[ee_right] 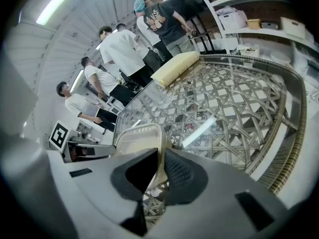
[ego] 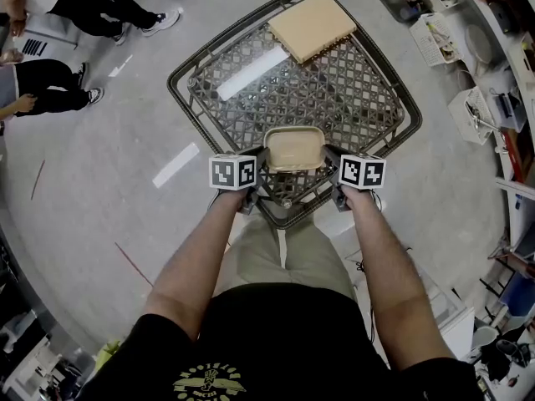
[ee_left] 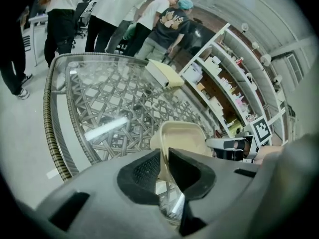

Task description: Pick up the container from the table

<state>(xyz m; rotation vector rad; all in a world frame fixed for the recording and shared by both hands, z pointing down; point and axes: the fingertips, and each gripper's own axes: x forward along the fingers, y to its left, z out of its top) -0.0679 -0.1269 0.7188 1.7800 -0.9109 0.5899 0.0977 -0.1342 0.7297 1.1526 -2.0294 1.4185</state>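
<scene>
A beige open container (ego: 294, 149) sits on the near corner of the glass-topped wicker table (ego: 334, 90). My left gripper (ego: 261, 171) is at the container's left wall and my right gripper (ego: 331, 164) at its right wall. In the left gripper view the container (ee_left: 185, 137) has its thin rim clamped between the black pads, so the left gripper (ee_left: 165, 157) is shut on it. In the right gripper view the right gripper (ee_right: 160, 164) is likewise shut on the rim of the container (ee_right: 135, 141). The container's underside is hidden.
A closed tan box (ego: 312, 25) lies at the table's far corner. Several people stand beyond the table (ee_right: 119, 49) and at the upper left (ego: 92, 7). Shelves with clutter (ego: 493, 57) line the right side. Grey floor surrounds the table.
</scene>
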